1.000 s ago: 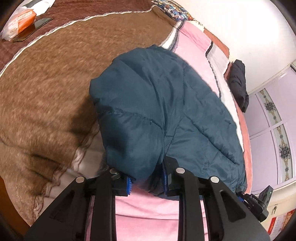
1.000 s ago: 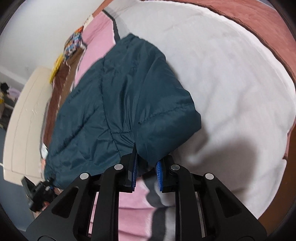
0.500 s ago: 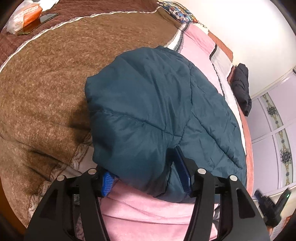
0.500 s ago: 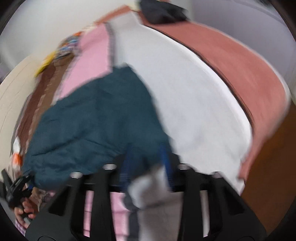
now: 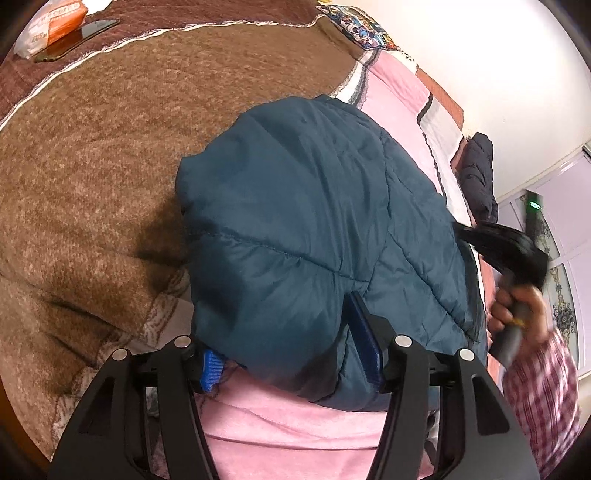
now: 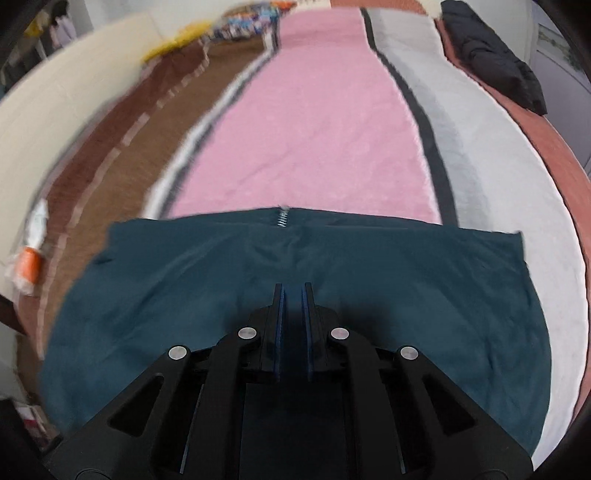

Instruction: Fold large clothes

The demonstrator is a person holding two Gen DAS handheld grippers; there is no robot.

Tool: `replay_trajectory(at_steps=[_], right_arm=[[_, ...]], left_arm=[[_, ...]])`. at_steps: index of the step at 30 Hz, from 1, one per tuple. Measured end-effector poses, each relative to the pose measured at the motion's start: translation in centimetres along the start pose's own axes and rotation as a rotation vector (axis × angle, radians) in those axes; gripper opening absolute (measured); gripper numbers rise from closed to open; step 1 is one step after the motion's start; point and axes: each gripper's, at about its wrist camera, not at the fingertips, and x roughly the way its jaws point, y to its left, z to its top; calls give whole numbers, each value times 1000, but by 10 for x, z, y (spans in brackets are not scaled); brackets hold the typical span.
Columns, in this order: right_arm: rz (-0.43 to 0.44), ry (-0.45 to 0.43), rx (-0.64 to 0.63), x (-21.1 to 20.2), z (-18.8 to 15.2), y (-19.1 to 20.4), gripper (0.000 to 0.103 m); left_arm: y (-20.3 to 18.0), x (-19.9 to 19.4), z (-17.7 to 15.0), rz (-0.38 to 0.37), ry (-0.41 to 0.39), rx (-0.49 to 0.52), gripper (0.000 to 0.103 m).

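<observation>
A dark teal padded jacket (image 5: pixel 314 229) lies folded on the bed. My left gripper (image 5: pixel 288 350) is open, its blue-padded fingers wide apart on either side of the jacket's near edge. In the right wrist view the jacket (image 6: pixel 184 302) spreads flat below me, its zipper at the far edge. My right gripper (image 6: pixel 293 306) hangs above the jacket with its fingers nearly together and nothing between them. The right gripper and the hand holding it also show at the right edge of the left wrist view (image 5: pixel 517 258).
The bed is covered by a striped blanket, brown (image 5: pixel 92 166), pink (image 6: pixel 314 122) and white (image 6: pixel 498 155). A black garment (image 6: pixel 491 55) lies at the far end. An orange-and-white packet (image 5: pixel 51 26) and a phone lie on the brown part.
My left gripper has opened and let go of the jacket edge. My right gripper has released the jacket, swung away, and closed, now facing along the bed.
</observation>
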Motion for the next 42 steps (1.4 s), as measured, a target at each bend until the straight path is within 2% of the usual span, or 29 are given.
replay_trajectory(at_steps=[2,7,11,13,15,18,20,23,28,31,33,35,38,40,42], right_arm=[[-16,45,-17,16,-12,-8,10],[-61,46,-58,27,-20,-5,9],[65,-11,30,-11,-20,-12,9],[117,-86,0,-54,-31,-5,9],[169,-100,-25,-88,-56,-1,9],[267,-42,-34,-115,-108,5,9],[273,12,-62,-114,-142,11,9],[260,86,-44,-92,-165,12,9],[286,193,44,-50,-165,-2,1],[301,235,40,-56,-159,-5,1],[309,180,42,-76,-155,-6,5],[329,81,27,-102,-146,-4,5],[267,-16,20,-114,-118,-1,5],[241,-2,30,-97,-101,1,5],[197,81,47,-63,-92,1,5]], left_arm=[[1,0,2,0,-1,13,57],[1,3,8,-17,3,0,62],[1,6,9,-27,16,-36,67],[1,5,10,-27,14,-42,67],[2,5,10,-31,14,-51,67],[8,4,9,-39,11,-88,68],[8,5,8,-38,9,-100,68],[8,5,6,-28,7,-99,68],[-1,5,2,-16,8,-70,69],[-1,6,4,-3,5,-61,69],[2,7,6,-5,10,-78,69],[6,7,7,-16,11,-93,69],[7,8,8,-23,9,-98,69],[7,8,7,-24,6,-102,69],[7,7,7,-27,7,-108,69]])
